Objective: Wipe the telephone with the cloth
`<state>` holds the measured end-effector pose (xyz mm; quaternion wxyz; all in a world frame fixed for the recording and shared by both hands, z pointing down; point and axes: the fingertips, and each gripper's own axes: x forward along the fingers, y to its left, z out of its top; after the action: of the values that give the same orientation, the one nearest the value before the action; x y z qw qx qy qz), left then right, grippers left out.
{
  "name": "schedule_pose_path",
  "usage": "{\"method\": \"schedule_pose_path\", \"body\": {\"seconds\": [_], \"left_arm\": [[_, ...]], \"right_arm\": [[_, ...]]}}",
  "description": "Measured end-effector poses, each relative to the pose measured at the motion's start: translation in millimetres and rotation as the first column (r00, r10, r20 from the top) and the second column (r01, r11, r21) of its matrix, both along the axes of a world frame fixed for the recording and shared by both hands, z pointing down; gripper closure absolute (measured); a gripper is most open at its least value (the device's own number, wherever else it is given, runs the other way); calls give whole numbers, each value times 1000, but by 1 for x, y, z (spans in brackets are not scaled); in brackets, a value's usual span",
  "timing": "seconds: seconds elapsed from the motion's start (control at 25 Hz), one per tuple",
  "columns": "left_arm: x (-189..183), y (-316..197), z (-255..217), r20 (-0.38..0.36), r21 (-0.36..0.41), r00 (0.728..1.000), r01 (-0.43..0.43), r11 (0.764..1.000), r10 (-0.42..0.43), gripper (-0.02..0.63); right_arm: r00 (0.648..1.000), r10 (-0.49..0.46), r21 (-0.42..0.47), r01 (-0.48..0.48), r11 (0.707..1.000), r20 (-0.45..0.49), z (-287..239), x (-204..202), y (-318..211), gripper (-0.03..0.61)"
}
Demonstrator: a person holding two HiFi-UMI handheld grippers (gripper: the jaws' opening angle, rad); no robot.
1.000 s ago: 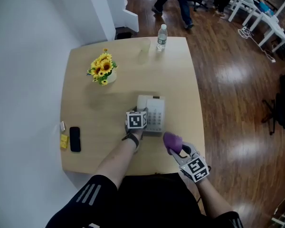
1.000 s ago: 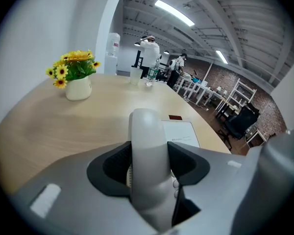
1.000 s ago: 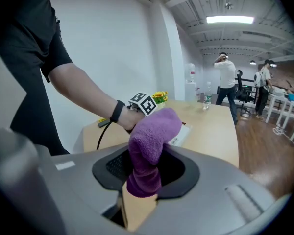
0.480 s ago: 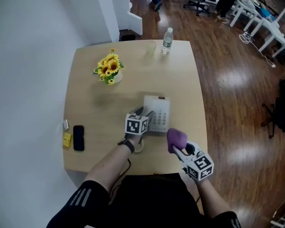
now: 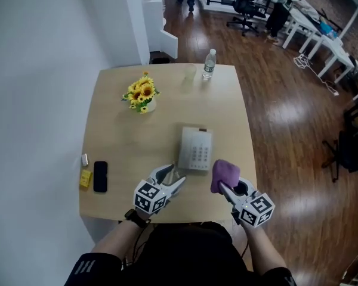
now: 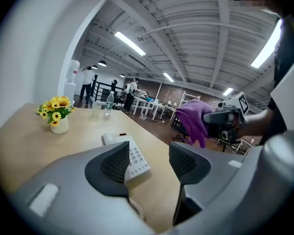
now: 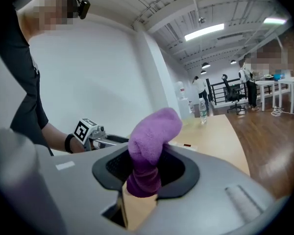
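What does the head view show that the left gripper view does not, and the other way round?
Only the head view shows a black mobile phone and a small yellow object near the left edge of the table. Only the left gripper view shows the ceiling lights and a close look at the left gripper, its jaws apart with nothing between them. Both show the telephone, the sunflowers, the water bottle and the purple cloth held in the right gripper.

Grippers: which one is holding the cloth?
The right gripper: it is shut on the purple cloth. The left gripper is open and empty, just short of the telephone.
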<state>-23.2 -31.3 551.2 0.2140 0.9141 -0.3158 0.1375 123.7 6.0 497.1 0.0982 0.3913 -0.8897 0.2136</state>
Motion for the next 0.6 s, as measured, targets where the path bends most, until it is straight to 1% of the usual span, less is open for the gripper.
{"method": "schedule_pose_path", "body": {"seconds": [0.08,0.28,0.4,0.48,0.6], "left_arm": [[-6,19,-8,-25,7,1000,16,1000,-16,364],[-15,58,-23,-68,10,993,100,995,-99,365],[-13,83,-21,-63,0,988,141,990,-141,365],[-7,100,-25,-60,6,986,155,988,-154,365],[2,126,-29,-75,6,982,172,985,-171,367]], "right_arm": [[1000,-26,-6,26,1000,-7,-1,-5,10,445],[995,-104,1,104,995,-8,-4,-9,41,445],[988,-153,14,153,988,-14,-2,-5,68,446],[987,-162,16,162,987,-6,-2,3,87,446],[985,-171,12,171,985,-3,1,17,116,446]]}}
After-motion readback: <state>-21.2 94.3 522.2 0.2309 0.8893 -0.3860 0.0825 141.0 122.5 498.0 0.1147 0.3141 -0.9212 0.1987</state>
